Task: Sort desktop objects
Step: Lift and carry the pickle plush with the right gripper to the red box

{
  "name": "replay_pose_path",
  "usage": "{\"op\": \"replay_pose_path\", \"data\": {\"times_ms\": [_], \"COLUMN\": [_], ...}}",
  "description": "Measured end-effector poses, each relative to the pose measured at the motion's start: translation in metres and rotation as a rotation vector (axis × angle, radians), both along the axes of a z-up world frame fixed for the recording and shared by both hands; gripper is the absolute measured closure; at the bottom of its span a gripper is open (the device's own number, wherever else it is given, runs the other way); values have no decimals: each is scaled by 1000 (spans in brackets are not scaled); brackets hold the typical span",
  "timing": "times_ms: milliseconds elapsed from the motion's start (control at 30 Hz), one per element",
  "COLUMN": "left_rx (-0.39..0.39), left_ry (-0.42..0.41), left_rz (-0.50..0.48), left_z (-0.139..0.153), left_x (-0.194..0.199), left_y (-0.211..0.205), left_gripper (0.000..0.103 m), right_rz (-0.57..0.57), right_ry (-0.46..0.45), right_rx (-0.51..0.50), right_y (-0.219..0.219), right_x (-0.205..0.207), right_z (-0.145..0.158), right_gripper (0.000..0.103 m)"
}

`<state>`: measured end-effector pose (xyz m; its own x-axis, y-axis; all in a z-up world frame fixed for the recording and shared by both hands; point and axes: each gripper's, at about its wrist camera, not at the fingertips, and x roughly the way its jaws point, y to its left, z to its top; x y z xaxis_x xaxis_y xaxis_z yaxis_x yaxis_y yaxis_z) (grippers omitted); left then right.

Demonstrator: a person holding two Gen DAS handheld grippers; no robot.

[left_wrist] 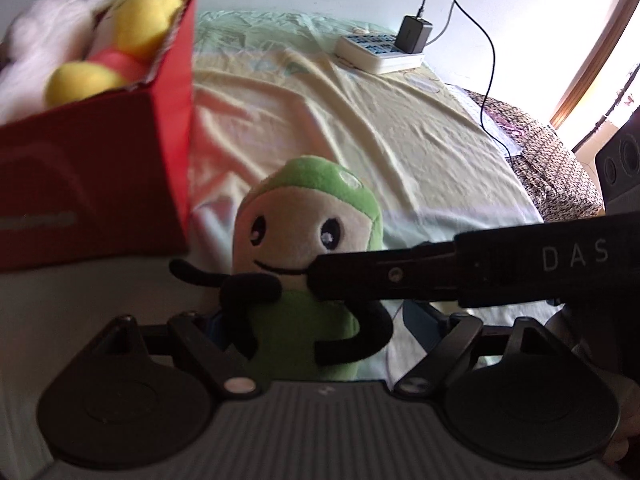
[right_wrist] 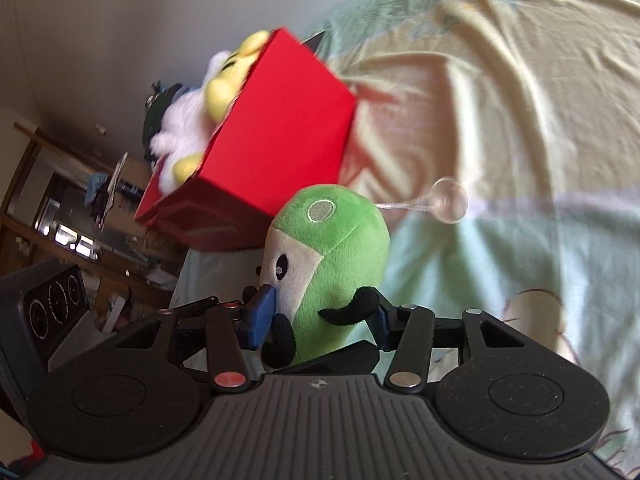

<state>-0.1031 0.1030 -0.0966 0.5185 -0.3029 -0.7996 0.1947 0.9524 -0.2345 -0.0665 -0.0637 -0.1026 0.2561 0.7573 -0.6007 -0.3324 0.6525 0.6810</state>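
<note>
**Green plush in a two-handed grip, red box up ahead**

Here we are with the green plush [right_wrist: 332, 264] off the bedsheet [right_wrist: 520, 128] and caught between both tools. In the right wrist view the right gripper [right_wrist: 320, 320] has it square in its jaws: the blue pad [right_wrist: 262, 316] presses into the toy's face side, the far finger sits behind its black arm, and the body stands upright out of the fingers, long axis pointing up and away from the camera. That's a pinch low on the body, head free above.

Switch to the left wrist view and the same plush [left_wrist: 308, 240] faces us, standing between the left gripper [left_wrist: 316, 332] fingers. Those fingers are spread wide, one well clear on the right; whether the other touches the toy I can't tell, since the body hides it. The right tool's black finger [left_wrist: 384, 276] reaches in from the right and meets the cheek.

Now the relation that matters: the red box [left_wrist: 100, 168] lies ahead and to the left of the plush, just beside it, open top higher than the toy's head. A yellow plush [left_wrist: 132, 36] and a white plush [left_wrist: 44, 40] already fill it. My read: the right hand carries, so the toy must go up and left over the near wall.
</note>
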Motion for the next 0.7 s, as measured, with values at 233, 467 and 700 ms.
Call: {"op": "replay_pose_path", "data": {"times_ms": [233,467,700], "left_rx": [-30,-46,-48], "left_ry": [-3,-31,-47], "left_rz": [97,165,215], "left_z": [3,10,17], "left_x": [-21,-37,-50], "left_y": [41,87,132], "left_gripper": [17,17,17], "right_rz": [118,203,265], "right_ry": [-37,-69,-94], "right_rx": [-26,-49,-51], "right_y": [46,100,148], "right_x": [-7,-11,-14], "right_z": [7,17,25], "right_gripper": [50,50,49]}}
